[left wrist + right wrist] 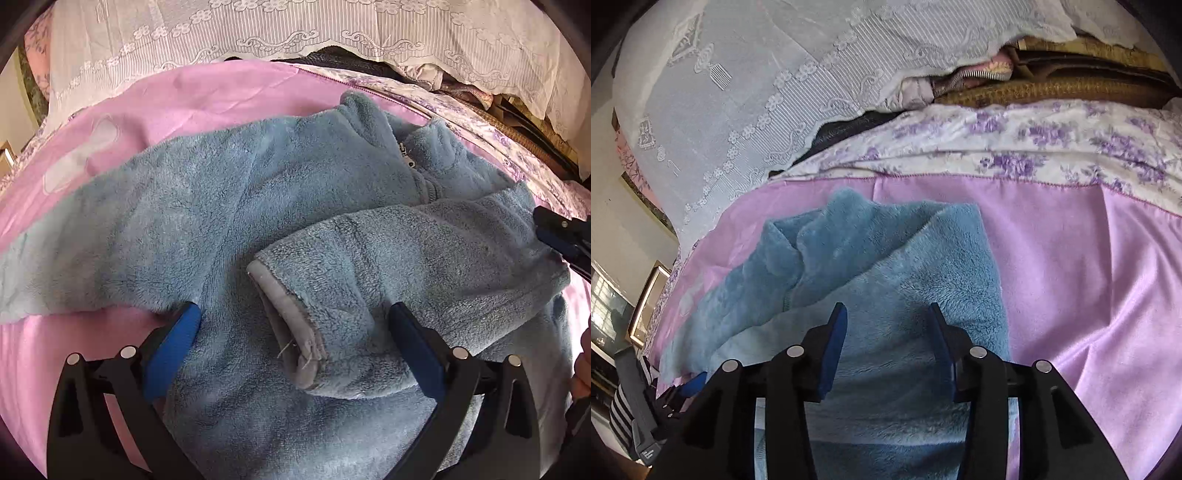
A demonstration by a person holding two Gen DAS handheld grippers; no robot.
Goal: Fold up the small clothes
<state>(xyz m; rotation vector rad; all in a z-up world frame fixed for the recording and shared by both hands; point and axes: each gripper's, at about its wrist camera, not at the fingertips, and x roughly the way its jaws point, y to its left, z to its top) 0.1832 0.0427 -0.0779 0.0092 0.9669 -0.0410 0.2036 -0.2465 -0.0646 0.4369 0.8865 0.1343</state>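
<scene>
My left gripper [293, 314] stood with its jaws spread wide and nothing pinched; the blue fleece jacket [258, 206] lay under and ahead of my fingers, spread on the pink sheet [207, 96]. Between my two left fingertips sat the grey cuff [291, 332] of a sleeve folded across the body of the jacket, not touched by either pad as far as I could see. My left-hand finger [173, 350] rested at the jacket's edge, where fleece met sheet. Beyond the fingertips lay the collar and a zip pull [410, 162]. My right gripper [888, 314] was part open, its pads standing apart over the jacket [905, 295] with fleece beneath and between them, gripping nothing that I could make out. Off to the right of those fingers was bare pink sheet [1071, 277], and further ahead a purple-flowered cover [1015, 147] and white lace cloth [757, 74]
</scene>
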